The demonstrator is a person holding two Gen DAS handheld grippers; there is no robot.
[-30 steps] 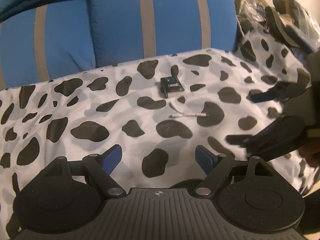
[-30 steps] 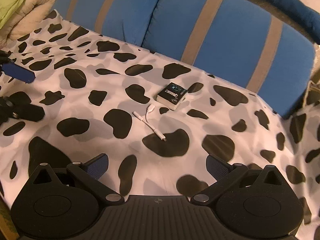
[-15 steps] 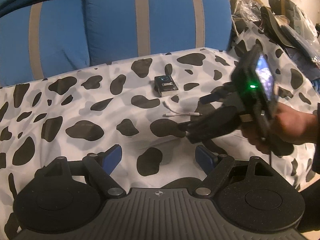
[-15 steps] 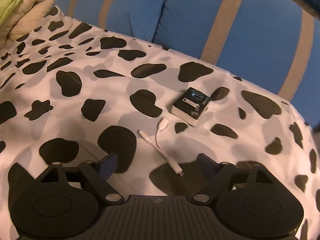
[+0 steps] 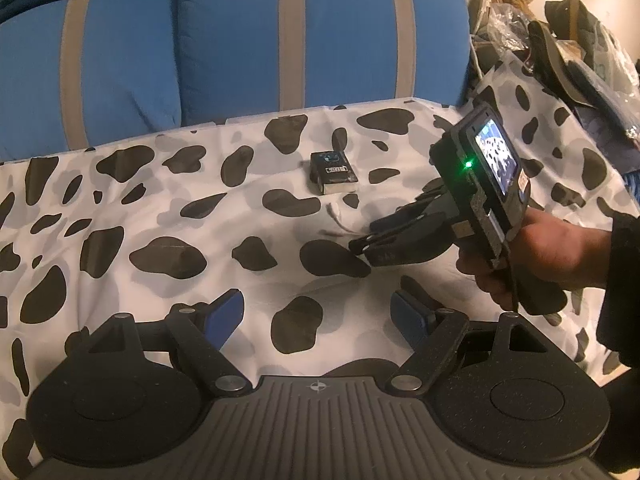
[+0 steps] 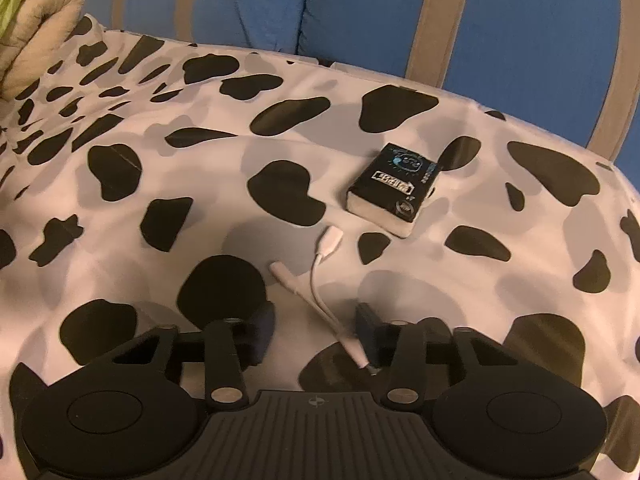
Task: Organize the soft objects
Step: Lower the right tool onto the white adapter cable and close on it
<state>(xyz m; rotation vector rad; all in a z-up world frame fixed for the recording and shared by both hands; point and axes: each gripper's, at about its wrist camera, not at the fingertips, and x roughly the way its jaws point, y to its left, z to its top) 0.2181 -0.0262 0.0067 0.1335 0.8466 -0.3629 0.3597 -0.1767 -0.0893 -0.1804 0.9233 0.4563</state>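
A short white adapter cable [image 6: 320, 276] lies on a cow-print sheet [image 6: 160, 160], with a small black box [image 6: 394, 190] just beyond it. My right gripper [image 6: 316, 330] is open, low over the sheet, its fingers either side of the cable's near end; the plug tip lies against the right finger [image 6: 366, 336]. In the left wrist view the right gripper [image 5: 360, 246] is seen from the side, partly covering the cable [image 5: 336, 216] in front of the box [image 5: 334, 172]. My left gripper [image 5: 318, 314] is open and empty, hovering nearer the sheet's front.
Blue cushions with grey stripes [image 5: 320, 32] stand along the back of the sheet. A beige quilted blanket [image 6: 36, 32] lies at the far left. Dark bags and clutter [image 5: 580, 52] pile at the right.
My right gripper has moved forward and down onto the cable, and its fingers have narrowed around it. The left gripper has hardly moved.
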